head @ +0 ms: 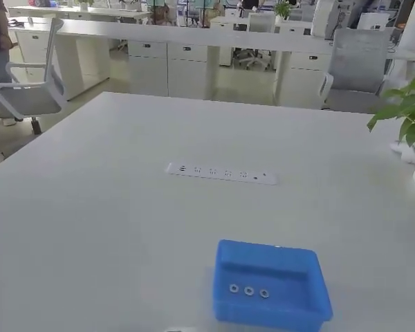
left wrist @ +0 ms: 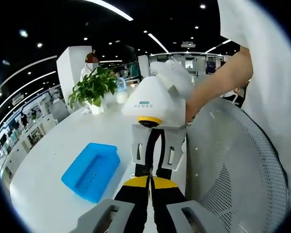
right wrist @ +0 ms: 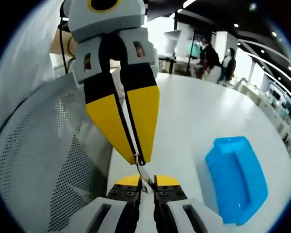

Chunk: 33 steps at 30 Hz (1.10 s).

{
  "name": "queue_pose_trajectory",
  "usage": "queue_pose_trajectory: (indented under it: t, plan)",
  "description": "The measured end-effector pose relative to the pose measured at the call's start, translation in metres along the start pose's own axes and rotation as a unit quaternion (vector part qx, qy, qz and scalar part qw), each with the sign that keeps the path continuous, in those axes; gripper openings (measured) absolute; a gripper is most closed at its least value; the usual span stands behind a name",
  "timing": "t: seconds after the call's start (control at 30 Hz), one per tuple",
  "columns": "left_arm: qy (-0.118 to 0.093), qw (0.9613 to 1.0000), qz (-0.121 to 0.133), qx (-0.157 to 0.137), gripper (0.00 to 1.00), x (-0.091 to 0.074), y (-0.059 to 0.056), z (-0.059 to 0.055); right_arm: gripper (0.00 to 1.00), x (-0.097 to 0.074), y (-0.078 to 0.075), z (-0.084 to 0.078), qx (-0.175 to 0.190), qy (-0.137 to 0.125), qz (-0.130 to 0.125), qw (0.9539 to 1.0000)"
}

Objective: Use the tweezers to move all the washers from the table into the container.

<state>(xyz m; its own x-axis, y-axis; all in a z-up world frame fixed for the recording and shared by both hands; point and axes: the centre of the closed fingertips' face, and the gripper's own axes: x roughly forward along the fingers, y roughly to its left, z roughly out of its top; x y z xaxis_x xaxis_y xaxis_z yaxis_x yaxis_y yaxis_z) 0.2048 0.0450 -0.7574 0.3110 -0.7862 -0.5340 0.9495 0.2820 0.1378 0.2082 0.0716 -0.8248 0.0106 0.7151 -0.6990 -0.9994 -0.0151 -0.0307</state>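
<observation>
While three washers (head: 249, 290) lie in the blue container (head: 225, 277) near the surface's (head: 124, 207) front edge, left tongs (left wrist: 150, 182) and right tongs (right wrist: 144, 184) meet tip to tip, both seemingly clamped on the tweezers (right wrist: 141, 171).

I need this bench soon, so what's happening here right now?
A person holds two claws tip to tip near the edge of the white table, the left claw and the right claw both shut on thin metal tweezers. Three small metal washers already lie in the blue plastic container on the table.
</observation>
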Motion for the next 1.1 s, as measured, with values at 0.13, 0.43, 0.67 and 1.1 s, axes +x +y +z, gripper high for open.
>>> queue_pose_trajectory:
  t: [0.13, 0.43, 0.67, 1.1]
  plan:
    - [0.002, 1.0, 0.001, 0.004, 0.0, 0.0, 0.003, -0.001, 0.07, 0.0, 0.001, -0.01, -0.018, 0.033, 0.018, 0.9991]
    - [-0.002, 1.0, -0.001, -0.002, 0.0, 0.0, 0.005, -0.001, 0.07, 0.0, 0.0, -0.012, -0.02, 0.046, 0.024, 0.9984]
    - [-0.004, 1.0, 0.004, 0.002, 0.0, 0.0, 0.008, -0.001, 0.05, 0.0, 0.0, -0.01, -0.015, 0.037, 0.026, 0.9988]
    - [-0.079, 0.9702, 0.073, -0.217, 0.26, -0.03, 0.02, -0.011, 0.03, -0.014, -0.013, -0.019, 0.084, 0.019, -0.012, 0.9962]
